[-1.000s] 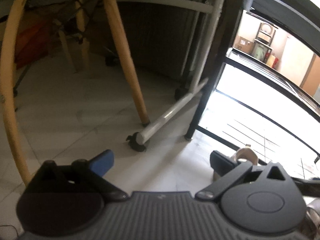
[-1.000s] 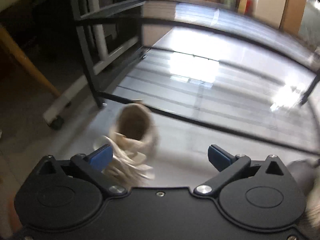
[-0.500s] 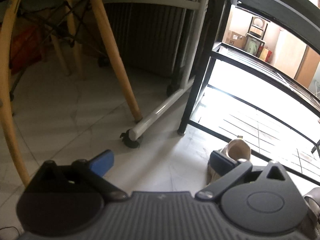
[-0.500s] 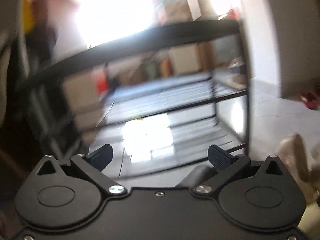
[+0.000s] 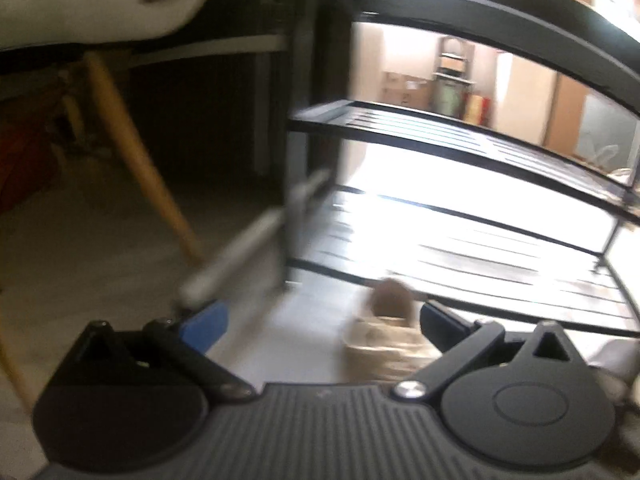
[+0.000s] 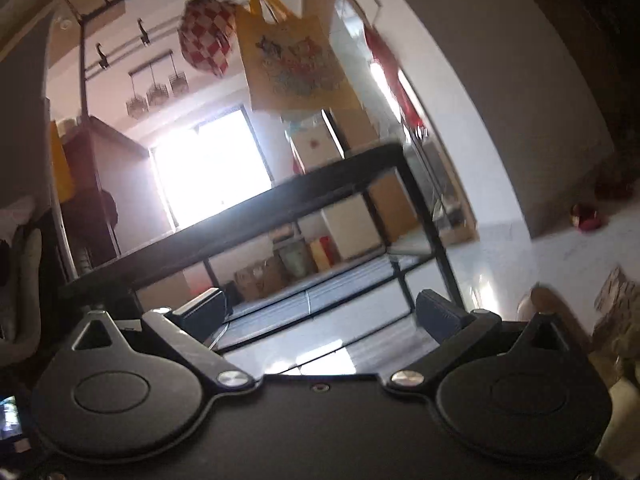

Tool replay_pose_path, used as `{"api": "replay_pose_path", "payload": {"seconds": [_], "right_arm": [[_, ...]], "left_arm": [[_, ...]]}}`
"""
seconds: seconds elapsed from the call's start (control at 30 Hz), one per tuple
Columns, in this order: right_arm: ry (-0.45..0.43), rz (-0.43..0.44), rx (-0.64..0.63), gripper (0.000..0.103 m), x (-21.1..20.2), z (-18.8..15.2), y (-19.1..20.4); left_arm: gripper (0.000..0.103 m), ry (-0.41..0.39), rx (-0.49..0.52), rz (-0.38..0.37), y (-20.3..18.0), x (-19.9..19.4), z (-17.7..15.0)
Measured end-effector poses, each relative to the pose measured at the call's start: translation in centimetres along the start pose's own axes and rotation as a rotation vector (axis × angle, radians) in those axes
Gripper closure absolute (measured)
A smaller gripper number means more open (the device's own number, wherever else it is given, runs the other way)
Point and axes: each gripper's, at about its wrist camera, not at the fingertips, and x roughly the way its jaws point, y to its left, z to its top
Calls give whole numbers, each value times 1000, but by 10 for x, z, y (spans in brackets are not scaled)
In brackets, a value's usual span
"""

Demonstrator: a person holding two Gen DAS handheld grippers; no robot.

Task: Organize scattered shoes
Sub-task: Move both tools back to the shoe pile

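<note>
Left wrist view is showing the left gripper (image 5: 320, 320) spread wide with nothing between its blue pads, sitting low over the pale floor (image 5: 92, 280) at the bottom of the frame. A beige lace-up shoe (image 5: 386, 330) is lying on the floor just right of centre, close against the right finger, its opening toward the black slatted shoe rack (image 5: 460, 148) that is filling the right half of the frame; blur is hiding whether the finger touches it. The shoe is not on any tier, so it is likely the next pick, and the wide-open jaws fit an approach to it. The rack's tiers are looking mostly bare, though something pale is sitting at the far right end of the middle shelf, too blurred to name. A wooden chair leg (image 5: 136, 152) and a pale chair seat are filling the upper left; a grey bar on a caster is slanting across the lower middle. Right wrist view is showing the right gripper (image 6: 322, 312) also spread and empty, tilted upward, so the frame is catching the rack's top, a bright window, a yellow tote bag (image 6: 292, 64) and a red checked bag (image 6: 206, 36) hanging on hooks in the upper centre. A blurred pale shape at the right edge may be another shoe; cannot tell. This gripper is probably just parked out of the way.
</note>
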Motion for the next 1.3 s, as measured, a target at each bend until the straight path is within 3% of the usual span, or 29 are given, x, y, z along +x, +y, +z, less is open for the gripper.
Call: {"api": "replay_pose_path", "payload": {"seconds": [0.03,0.1,0.27,0.43,0.53,0.6,0.67,0.83,1.0,1.17,1.3], "right_arm": [[-24,13,-36,0,-6,3,0],[-66,43,-136,0,-16,7,0],[-90,-28,-179,0,-41,27,-31],[-52,-215,-161,0,-52,47,-76],[-11,-334,-164,0,-50,50,-102],[16,-414,-166,0,-48,52,-120],[50,-480,-159,0,-48,53,-137],[116,-581,-157,0,-47,47,-163],[208,-644,-134,0,-37,44,-181],[253,-641,-154,0,-28,40,-184],[283,-646,-142,0,-28,33,-186]], "left_arm": [[1,3,0,-10,-5,0,0],[1,34,-2,-147,-65,-1,5],[1,61,50,-361,-177,-16,24],[1,65,294,-569,-316,-45,4],[1,61,377,-657,-369,-63,-24],[1,125,399,-725,-401,-72,-51],[1,149,421,-763,-419,-78,-71],[1,30,625,-800,-468,-98,-139],[1,-36,702,-874,-490,-98,-180],[1,10,654,-922,-497,-81,-195],[1,102,620,-998,-493,-68,-210]]}}
